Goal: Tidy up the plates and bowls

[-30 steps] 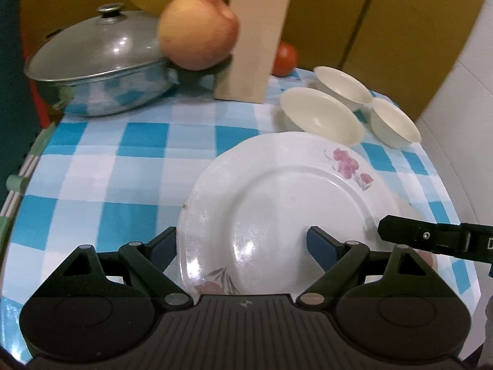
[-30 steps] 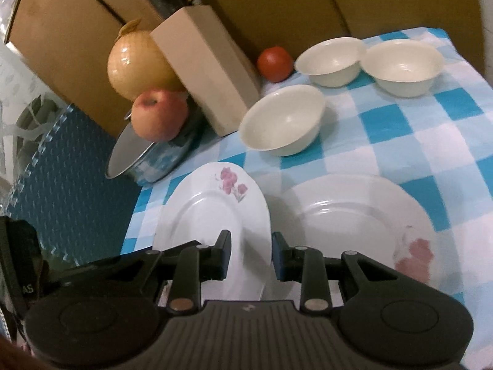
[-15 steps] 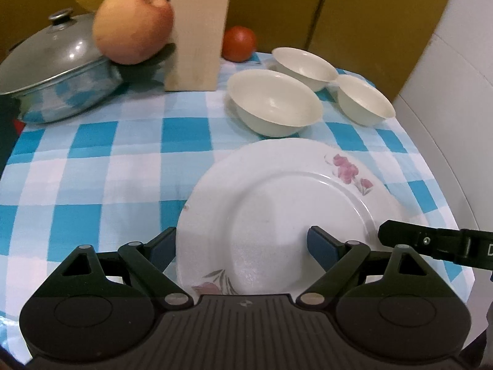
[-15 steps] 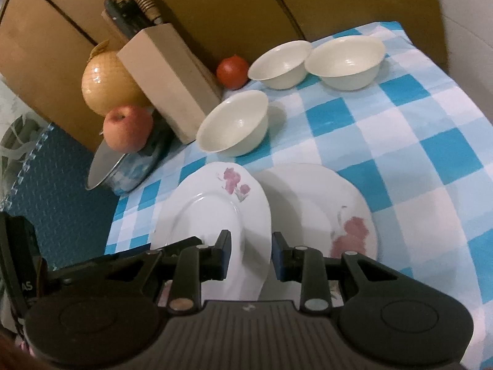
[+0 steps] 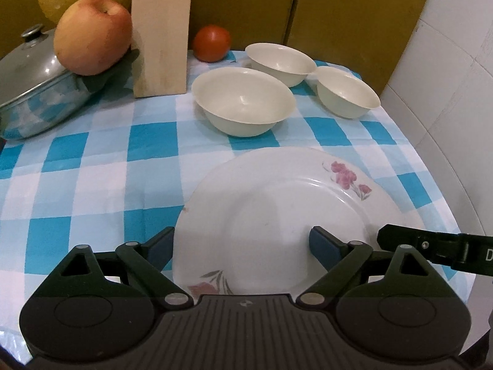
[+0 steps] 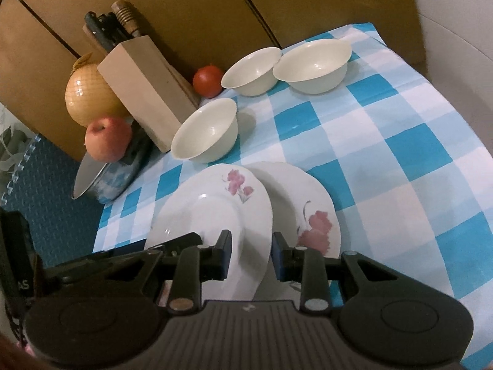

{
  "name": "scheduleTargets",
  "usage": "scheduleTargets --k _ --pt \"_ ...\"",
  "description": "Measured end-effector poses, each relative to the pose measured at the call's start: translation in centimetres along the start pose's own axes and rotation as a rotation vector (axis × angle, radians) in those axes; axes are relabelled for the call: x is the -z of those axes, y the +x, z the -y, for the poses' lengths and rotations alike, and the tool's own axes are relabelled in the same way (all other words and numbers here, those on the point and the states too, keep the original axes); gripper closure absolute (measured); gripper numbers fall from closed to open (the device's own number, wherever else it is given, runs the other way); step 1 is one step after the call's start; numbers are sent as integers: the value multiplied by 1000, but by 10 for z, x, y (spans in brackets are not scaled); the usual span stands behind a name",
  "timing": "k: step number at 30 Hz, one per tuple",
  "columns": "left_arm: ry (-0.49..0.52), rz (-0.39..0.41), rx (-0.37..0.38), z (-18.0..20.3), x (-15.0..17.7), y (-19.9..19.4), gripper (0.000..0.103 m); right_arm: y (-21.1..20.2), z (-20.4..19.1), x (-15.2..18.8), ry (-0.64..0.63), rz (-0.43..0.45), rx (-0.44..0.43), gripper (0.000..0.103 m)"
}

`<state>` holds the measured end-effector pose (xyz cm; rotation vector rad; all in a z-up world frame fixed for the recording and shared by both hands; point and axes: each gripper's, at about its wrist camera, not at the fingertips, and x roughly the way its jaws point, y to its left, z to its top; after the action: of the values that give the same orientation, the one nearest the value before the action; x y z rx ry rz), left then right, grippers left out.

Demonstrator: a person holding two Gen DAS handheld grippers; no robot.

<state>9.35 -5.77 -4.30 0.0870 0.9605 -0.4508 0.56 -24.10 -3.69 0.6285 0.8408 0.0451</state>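
Partly hidden: lower plate (image 6: 311, 212) under upper plate (image 5: 277, 212) | left gripper (image 5: 240, 243) wide | right gripper (image 6: 249, 257) grip unclear

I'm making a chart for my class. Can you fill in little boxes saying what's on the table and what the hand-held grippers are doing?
plates: two, both flowered; upper plate tilted, overlapping lower plate
bowls: three cream, empty; big bowl, back bowl, right bowl
left hand-held gripper: open, fingers either side of the upper plate
right hand-held gripper: around the upper plate's rim; grip unclear
other things: knife block, apple, tomato, lidded pot
table cover: blue checked cloth
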Motion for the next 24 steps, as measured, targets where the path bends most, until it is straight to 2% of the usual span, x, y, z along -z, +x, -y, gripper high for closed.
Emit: scheduleTargets --k 11,24 --pt "41 6 7 13 1 3 9 -1 0 1 -52 21 71 81" --pt "83 6 21 29 2 7 8 1 -6 4 -176 70 209 80"
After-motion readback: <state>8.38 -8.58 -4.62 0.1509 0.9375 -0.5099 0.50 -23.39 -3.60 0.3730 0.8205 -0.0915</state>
